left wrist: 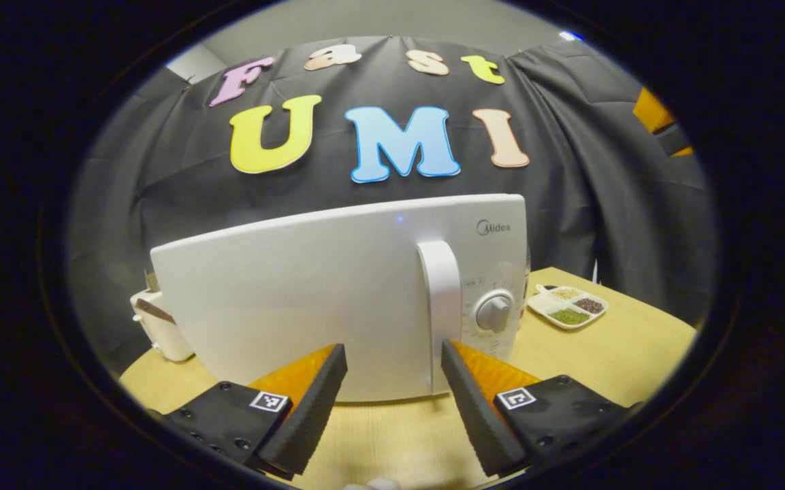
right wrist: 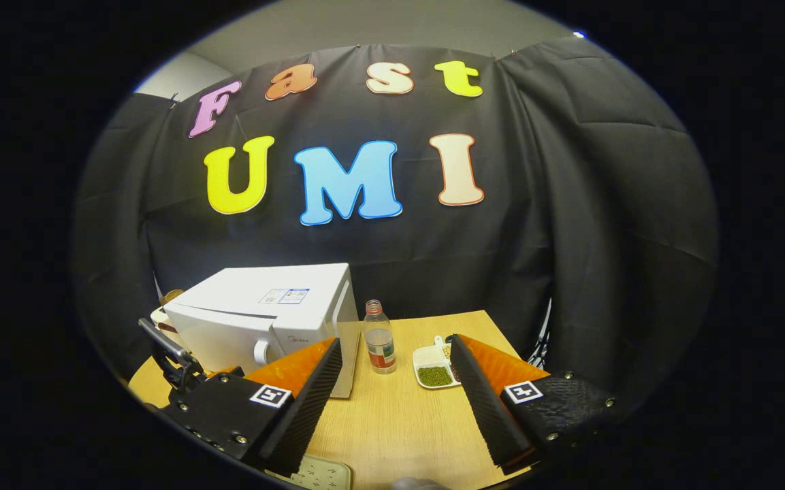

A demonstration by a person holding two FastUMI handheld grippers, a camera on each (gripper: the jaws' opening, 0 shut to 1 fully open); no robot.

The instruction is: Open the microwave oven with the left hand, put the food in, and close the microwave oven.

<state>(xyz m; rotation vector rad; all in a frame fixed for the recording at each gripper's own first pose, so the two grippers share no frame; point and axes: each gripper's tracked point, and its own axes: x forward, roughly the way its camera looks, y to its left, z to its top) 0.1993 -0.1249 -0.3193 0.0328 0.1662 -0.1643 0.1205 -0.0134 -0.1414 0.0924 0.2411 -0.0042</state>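
In the left gripper view the left gripper (left wrist: 392,371) hangs spread before the microwave (left wrist: 338,299), its fingers wide apart with nothing between them. Its own right finger (left wrist: 470,401) lines up just below the foot of the door handle (left wrist: 441,306); contact cannot be told. The microwave door is closed, and a round dial (left wrist: 494,313) sits to the right of the handle. The microwave stands on a pale wooden table (left wrist: 610,354).

To the right of the microwave, on the table, lies a white divided tray (left wrist: 568,306). Its compartments hold different grains: green ones in the nearest, dark reddish-brown ones beside that, and pale ones farther back. To the left of the microwave stands a white appliance (left wrist: 157,327), partly hidden behind it.

In the right gripper view the right gripper (right wrist: 395,371) is also spread, holding nothing, and hovers above the table (right wrist: 399,422). Between its fingers, farther off, stand a clear bottle (right wrist: 379,337) with a label and a little liquid low inside, and the tray (right wrist: 433,364), whose near compartment is filled with green grains; the rest of it is hidden behind the right finger (right wrist: 484,398). The microwave (right wrist: 263,320) sits to the left, near the bottle but apart from it. A dark clamp-like part (right wrist: 171,361) shows at the lower left, in front of the microwave.
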